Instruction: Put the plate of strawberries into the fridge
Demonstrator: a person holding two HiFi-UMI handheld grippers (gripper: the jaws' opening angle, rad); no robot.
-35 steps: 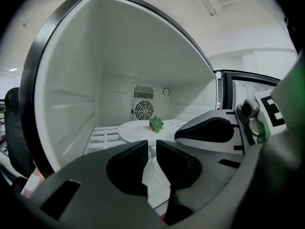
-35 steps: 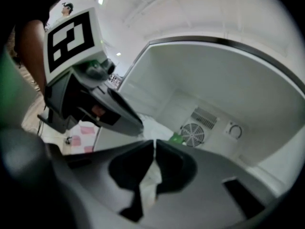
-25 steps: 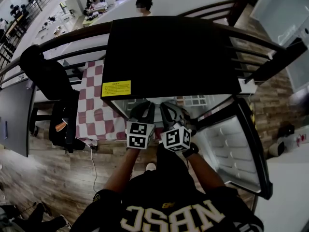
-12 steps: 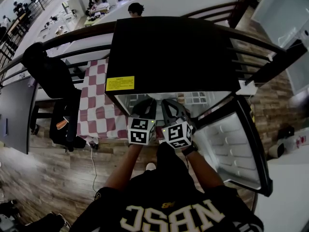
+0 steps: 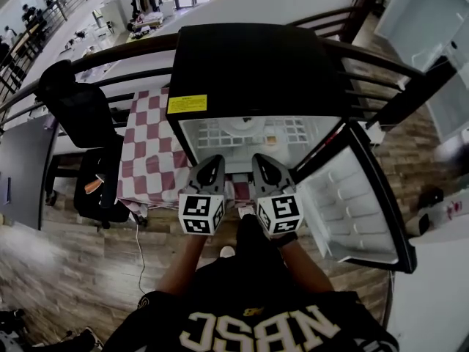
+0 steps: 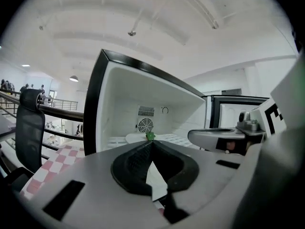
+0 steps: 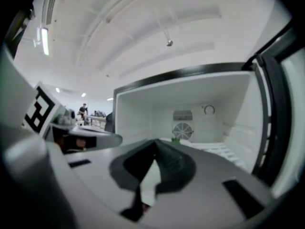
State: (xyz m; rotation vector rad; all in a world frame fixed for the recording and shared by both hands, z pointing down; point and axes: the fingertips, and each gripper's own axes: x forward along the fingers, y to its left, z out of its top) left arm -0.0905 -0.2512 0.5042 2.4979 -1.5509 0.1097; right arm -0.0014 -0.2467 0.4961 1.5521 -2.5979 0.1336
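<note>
The black fridge (image 5: 253, 68) stands open. Inside it, a white plate (image 5: 242, 127) rests on the wire shelf; in the left gripper view the plate (image 6: 136, 138) carries a strawberry with a green top (image 6: 150, 136), and the right gripper view shows that green top (image 7: 175, 140) in front of the back fan. My left gripper (image 5: 217, 160) and right gripper (image 5: 259, 159) hover side by side just outside the fridge's front. Both are shut and hold nothing. From the left gripper (image 6: 151, 142) the right one shows at the side, and the right gripper (image 7: 155, 142) points into the fridge.
The fridge door (image 5: 359, 196) hangs open to the right with white door shelves. A red-and-white checkered table (image 5: 146, 156) and a black chair (image 5: 77, 112) stand to the left. A dark railing (image 5: 385, 61) runs behind the fridge. The floor is wood.
Both grippers have drawn back out of the fridge toward me. The view has tipped so the fridge's inside and the plate on its shelf now show.
</note>
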